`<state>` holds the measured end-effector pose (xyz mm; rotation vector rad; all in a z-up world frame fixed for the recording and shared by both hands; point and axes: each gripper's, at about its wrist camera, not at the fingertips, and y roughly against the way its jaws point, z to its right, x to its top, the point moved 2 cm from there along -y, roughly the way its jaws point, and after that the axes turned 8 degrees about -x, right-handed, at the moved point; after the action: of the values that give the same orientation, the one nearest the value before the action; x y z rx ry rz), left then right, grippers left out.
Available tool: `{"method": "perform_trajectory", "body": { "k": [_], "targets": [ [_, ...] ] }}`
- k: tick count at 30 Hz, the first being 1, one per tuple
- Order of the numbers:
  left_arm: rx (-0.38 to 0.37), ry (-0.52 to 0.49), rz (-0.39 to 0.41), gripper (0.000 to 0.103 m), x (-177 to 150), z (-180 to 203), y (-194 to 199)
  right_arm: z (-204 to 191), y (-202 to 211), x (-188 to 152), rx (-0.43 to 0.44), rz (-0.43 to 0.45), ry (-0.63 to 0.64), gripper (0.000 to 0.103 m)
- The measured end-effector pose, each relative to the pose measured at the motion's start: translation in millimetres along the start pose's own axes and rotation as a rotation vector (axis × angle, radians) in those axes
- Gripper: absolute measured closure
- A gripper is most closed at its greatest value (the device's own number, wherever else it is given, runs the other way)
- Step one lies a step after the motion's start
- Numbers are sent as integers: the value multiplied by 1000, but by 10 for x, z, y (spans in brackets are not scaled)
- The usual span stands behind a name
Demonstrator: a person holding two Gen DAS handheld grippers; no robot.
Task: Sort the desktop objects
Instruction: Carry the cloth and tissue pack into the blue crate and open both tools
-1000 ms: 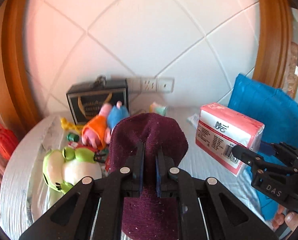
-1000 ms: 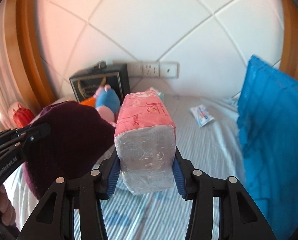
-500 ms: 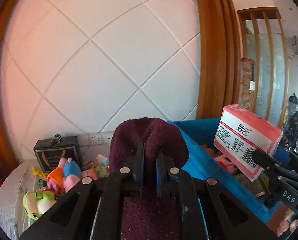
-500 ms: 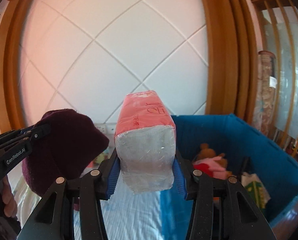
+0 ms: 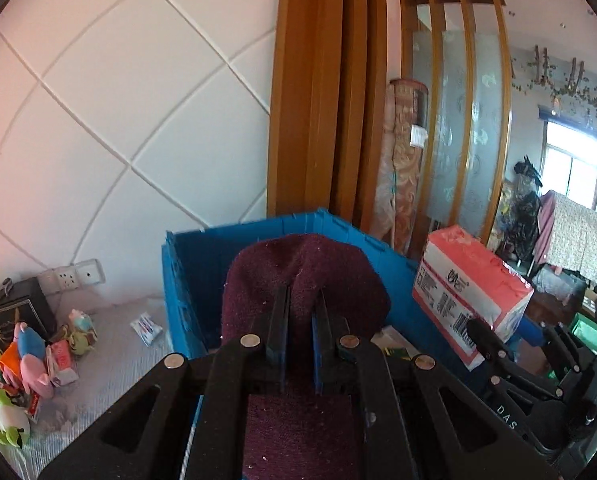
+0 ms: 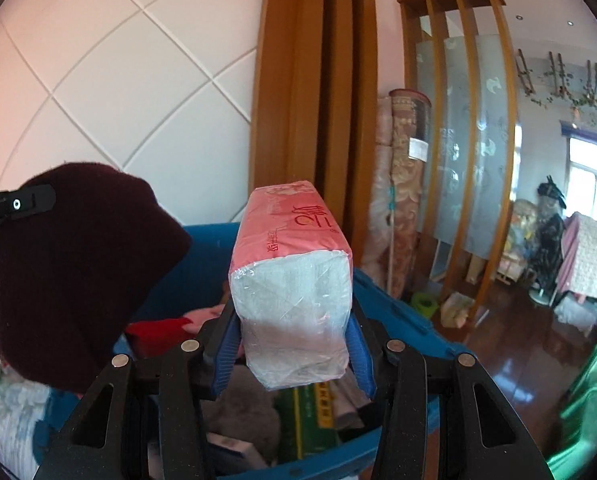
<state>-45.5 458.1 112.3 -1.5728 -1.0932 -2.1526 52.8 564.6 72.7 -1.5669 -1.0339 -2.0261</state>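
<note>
Nearest, the left gripper (image 5: 300, 312) pinches a dark maroon knitted wool hat (image 5: 306, 272) while the right gripper (image 6: 292, 330) clamps a pink plastic-wrapped tissue pack (image 6: 290, 280), both above the blue plastic crate's (image 5: 190, 264) near edge.

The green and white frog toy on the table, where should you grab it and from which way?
Probably the frog toy is best pinched across its round white belly, coming from above. It lies at the near end of the toy pile, so its top looks free, while a red packet crowds one side. The body looks soft enough to squeeze.
</note>
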Motion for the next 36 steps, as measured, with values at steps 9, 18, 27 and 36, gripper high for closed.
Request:
{"method": "perform_trajectory", "body": {
  "k": [9,18,27,36],
  "targets": [
    [10,40,-245,94,-456,264,-597,302,-501,-290,35,-96,-1,56],
    [92,8,-263,36,-587,322,-669,343,-857,-397,44,-164,22,54],
    [66,17,-209,34,-562,205,-473,313,-886,-414,18,-184,50,7],
    [92,43,-103,33,-545,-241,88,64,-570,-264,83,-129,63,0]
  ]
}}
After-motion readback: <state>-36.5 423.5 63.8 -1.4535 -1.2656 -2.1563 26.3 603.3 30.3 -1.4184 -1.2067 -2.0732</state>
